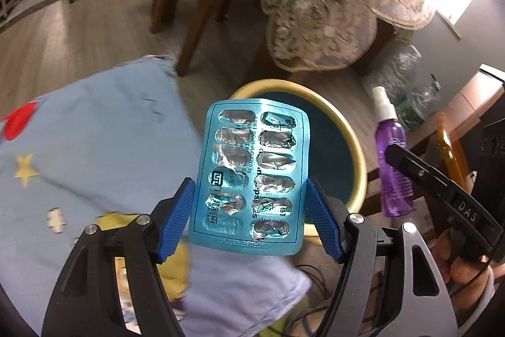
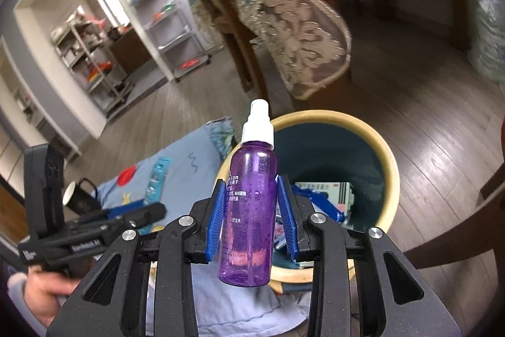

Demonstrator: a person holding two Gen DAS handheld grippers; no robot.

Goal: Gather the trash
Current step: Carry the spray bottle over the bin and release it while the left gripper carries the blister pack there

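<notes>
The left gripper [image 1: 251, 210] pinches an empty blister pack [image 1: 252, 176] by its edges and the right gripper [image 2: 252, 220] clamps a purple spray bottle [image 2: 251, 207], both near the bin [image 2: 389, 166] – released early, either could miss the rim – whose trash only the right view shows

Left hand-held gripper [image 1: 249, 210] clamped wide; right hand-held gripper [image 2: 252, 213] clamped narrower, both angled down
</notes>
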